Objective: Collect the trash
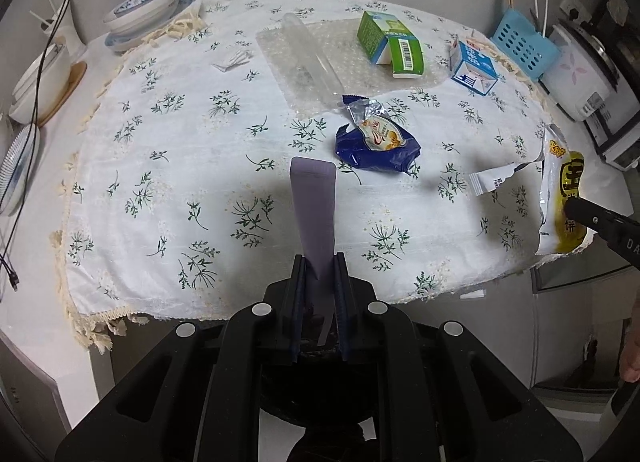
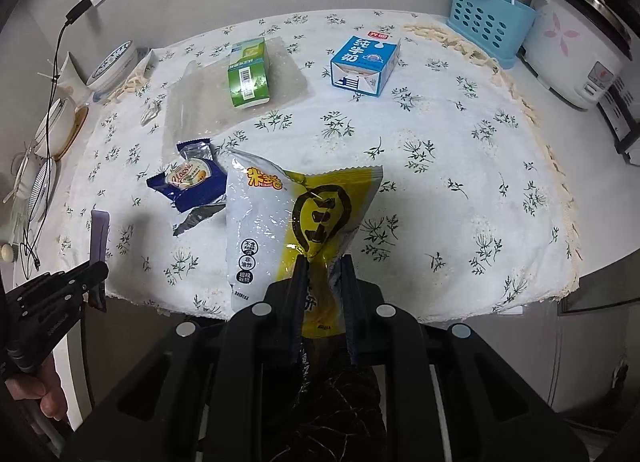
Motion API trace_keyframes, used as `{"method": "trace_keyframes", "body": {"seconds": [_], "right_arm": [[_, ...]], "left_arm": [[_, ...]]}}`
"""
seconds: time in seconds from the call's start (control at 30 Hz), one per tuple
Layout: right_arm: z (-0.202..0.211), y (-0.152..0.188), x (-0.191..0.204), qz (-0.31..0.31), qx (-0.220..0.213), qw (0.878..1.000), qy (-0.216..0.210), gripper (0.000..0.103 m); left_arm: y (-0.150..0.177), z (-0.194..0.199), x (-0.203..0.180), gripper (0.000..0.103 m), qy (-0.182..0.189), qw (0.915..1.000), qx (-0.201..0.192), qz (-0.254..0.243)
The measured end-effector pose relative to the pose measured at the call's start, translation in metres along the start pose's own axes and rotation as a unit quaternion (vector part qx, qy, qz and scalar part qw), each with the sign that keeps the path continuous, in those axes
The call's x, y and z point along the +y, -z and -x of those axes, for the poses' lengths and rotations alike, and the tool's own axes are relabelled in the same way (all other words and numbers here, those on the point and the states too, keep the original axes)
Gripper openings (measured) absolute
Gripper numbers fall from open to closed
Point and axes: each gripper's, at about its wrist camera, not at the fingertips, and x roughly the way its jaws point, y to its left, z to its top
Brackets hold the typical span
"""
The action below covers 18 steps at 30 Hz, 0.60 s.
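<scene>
In the left wrist view, the left gripper (image 1: 319,262) at lower centre pinches a flat lilac tube (image 1: 313,214) that stands up over the flowered tablecloth (image 1: 160,166), with a blue snack wrapper (image 1: 378,140) lying just right of centre and a white sachet (image 1: 492,182) further right. In the right wrist view, the right gripper (image 2: 325,266) at lower centre is clamped on a yellow-and-clear snack bag (image 2: 280,222), the green carton (image 2: 248,74) and blue milk carton (image 2: 364,62) resting across the upper middle.

Glossy plastic snack bag (image 2: 296,214); matt cloth tablecloth (image 1: 192,166), frayed fringe.
</scene>
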Motion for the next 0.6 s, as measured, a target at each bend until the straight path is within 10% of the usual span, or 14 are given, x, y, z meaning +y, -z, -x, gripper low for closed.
{"method": "trace_keyframes", "body": {"seconds": [0.6], "right_arm": [[0.025,0.053,0.030,0.021,-0.015,0.999,-0.021,0.015]], "left_arm": [[0.051,0.023,0.000,0.013,0.019,0.9997,-0.012,-0.014]]}}
